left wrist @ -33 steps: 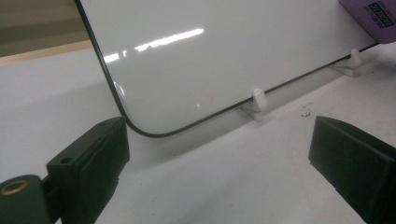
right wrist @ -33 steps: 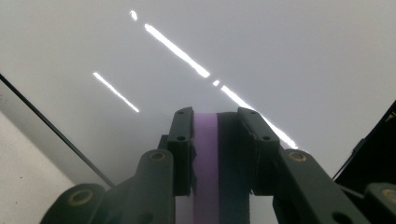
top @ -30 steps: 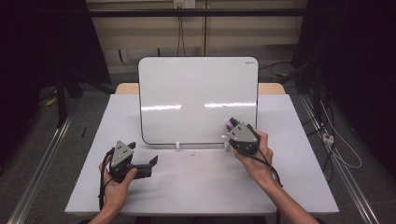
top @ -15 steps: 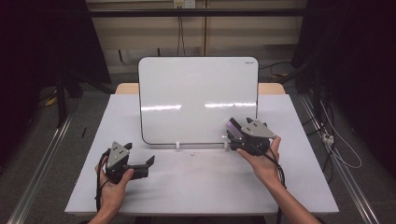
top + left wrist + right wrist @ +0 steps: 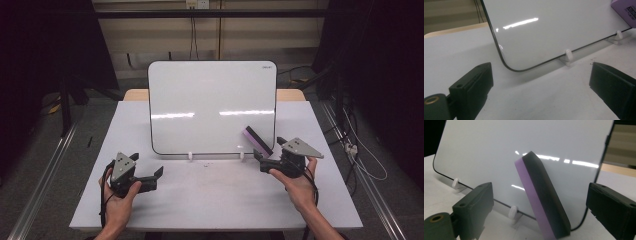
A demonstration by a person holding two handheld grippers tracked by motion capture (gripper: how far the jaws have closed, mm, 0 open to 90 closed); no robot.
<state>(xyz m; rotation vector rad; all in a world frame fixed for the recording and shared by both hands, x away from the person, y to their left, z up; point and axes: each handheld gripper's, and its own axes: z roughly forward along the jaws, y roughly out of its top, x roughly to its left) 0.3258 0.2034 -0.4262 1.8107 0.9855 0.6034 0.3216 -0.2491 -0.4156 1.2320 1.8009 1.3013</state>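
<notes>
A glossy white rectangular whiteboard with a thin black rim [image 5: 212, 107] stood propped on two small white plastic feet [image 5: 568, 55] at mid-table. A purple foam eraser with a black felt face [image 5: 257, 140] leaned tilted against the board's lower right corner. The right gripper [image 5: 270, 159] sat just beside it, jaws wide apart, gripping nothing. The left gripper [image 5: 152, 176] rested off the board's lower left corner, jaws likewise spread, with bare white tabletop [image 5: 215, 195] open between both hands.

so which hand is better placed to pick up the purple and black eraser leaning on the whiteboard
Right. The right gripper sits beside the purple and black block eraser, which leans on the glossy whiteboard at its lower right corner, between that gripper's open jaws. The left gripper is open too, but rests across the table.
</notes>
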